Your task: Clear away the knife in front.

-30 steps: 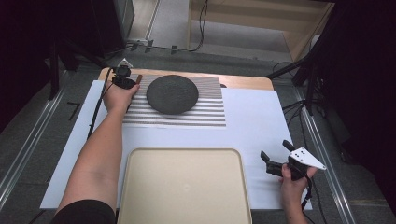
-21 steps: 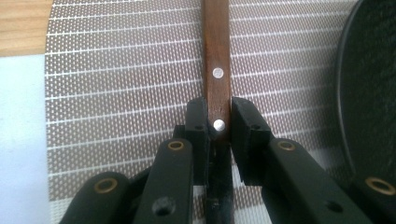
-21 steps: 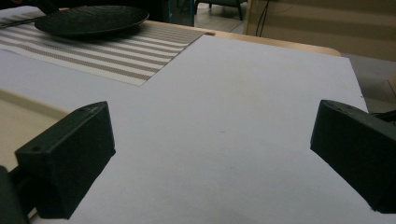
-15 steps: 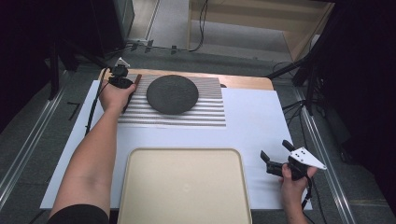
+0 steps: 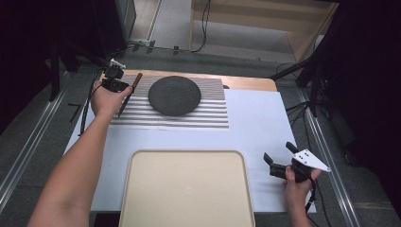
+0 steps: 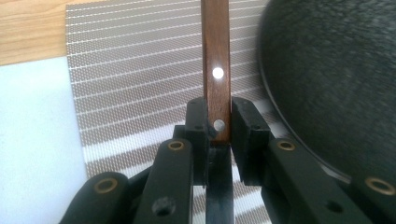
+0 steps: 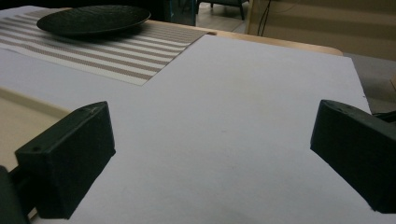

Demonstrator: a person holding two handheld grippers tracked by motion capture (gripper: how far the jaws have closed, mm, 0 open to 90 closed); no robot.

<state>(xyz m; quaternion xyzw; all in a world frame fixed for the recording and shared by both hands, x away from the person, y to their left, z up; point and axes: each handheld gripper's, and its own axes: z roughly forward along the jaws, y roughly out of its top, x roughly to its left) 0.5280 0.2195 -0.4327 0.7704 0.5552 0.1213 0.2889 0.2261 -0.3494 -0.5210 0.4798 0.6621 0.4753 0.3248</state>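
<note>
Here the counter [image 5: 255, 118], under its white sheet, carries a cream tray [image 5: 187, 189] at the near edge, well behind the left gripper's jaws and just left of the right gripper's. Farther off lies a striped placemat [image 5: 208, 111] with a black textured plate [image 5: 174, 95] on it, just to the right of the left jaws. The left gripper [image 5: 118, 87] has its jaws clenched on a knife's wooden handle [image 6: 216, 70], a slim brown bar with metal rivets that juts out ahead of the jaws over the placemat; the dark blade runs back beneath them. The right gripper [image 5: 276, 163] rests low by the tray with jaws released wide and nothing between them.

The knife looks stiff and fairly light, and its smooth handle could pivot in a narrow pinch. Gripping flat across the handle near the rivets, as here, seems the sound hold; the blade end is best left alone.
</note>
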